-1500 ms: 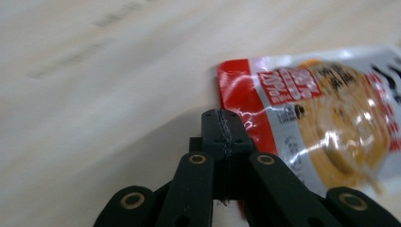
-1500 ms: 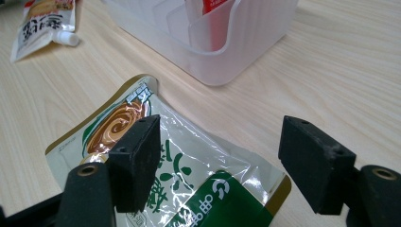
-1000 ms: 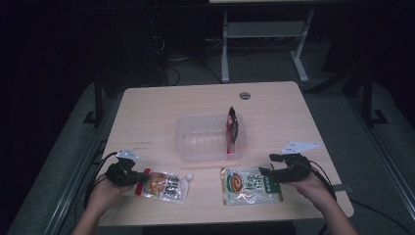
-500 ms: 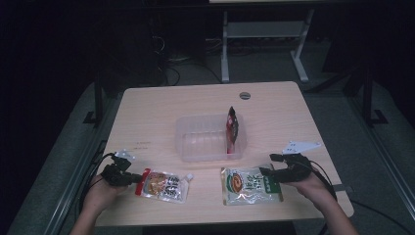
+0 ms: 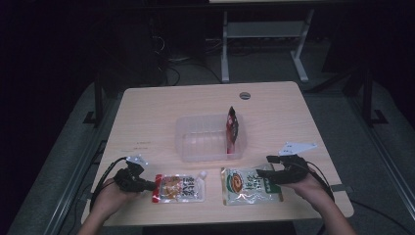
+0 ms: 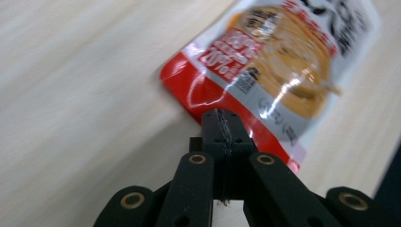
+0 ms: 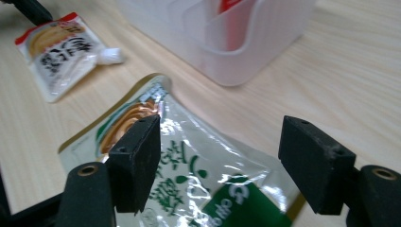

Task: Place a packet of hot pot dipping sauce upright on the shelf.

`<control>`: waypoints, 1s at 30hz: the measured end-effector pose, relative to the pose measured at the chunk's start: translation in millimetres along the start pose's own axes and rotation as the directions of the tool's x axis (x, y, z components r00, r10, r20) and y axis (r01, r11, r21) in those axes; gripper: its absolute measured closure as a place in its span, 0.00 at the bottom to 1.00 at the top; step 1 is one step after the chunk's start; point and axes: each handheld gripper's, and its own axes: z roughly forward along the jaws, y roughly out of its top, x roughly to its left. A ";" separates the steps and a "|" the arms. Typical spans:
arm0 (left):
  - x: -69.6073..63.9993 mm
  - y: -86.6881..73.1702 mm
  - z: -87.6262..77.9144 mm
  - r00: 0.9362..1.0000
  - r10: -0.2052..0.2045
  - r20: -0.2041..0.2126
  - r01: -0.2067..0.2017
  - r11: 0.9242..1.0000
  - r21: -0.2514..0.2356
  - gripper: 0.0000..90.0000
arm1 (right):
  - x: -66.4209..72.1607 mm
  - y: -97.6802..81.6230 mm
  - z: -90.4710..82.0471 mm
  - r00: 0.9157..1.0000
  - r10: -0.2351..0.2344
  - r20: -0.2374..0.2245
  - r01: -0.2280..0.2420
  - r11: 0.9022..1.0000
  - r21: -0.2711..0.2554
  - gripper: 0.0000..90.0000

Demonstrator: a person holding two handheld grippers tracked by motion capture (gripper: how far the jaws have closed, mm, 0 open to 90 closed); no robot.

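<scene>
In the lower left of the high view, the left tool (image 5: 147,185) is lying low over the counter (image 5: 147,117) with its jaws pressed together at the red end of the orange spouted pouch (image 5: 180,187). In the left gripper view the closed pads are sitting right at the red sealed border of that pouch (image 6: 265,66); whether a sliver of the film is actually being pinched or the tips are only touching the edge cannot be told. The pouch is lying flat near the front edge, its white spout cap pointing toward the middle of the frame.

In the lower right, the right tool (image 5: 264,172) is hovering with its jaws spread, one pad on either side of the green-and-clear food pouch (image 7: 198,184), not pressing on it. That pouch is lying flat just in front of the clear plastic bin (image 5: 195,147), which is holding an upright red packet (image 5: 232,128) against its right wall.

Both pouches look light, soft and glossy, so the film is likely to slip and sag when lifted. The flat sealed borders seem the firmest places to grip; the filled middles would probably bulge away from the pads, and the spout cap is rounded and likely awkward to catch.
</scene>
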 end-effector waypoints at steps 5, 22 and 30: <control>-12.6 6.1 7.4 0.999 0.049 0.023 -0.049 0.999 0.016 1.00 | 15.1 5.9 11.4 0.998 -0.020 -0.057 0.021 1.000 0.023 0.33; -25.0 13.9 3.3 0.991 0.134 -0.014 -0.134 0.991 0.000 1.00 | 72.8 42.4 73.6 0.971 -0.051 -0.233 0.072 0.994 0.084 0.30; -22.9 12.6 7.9 0.990 0.140 -0.019 -0.140 0.990 0.015 1.00 | 84.1 50.3 104.7 0.967 -0.055 -0.249 0.093 0.985 0.147 0.32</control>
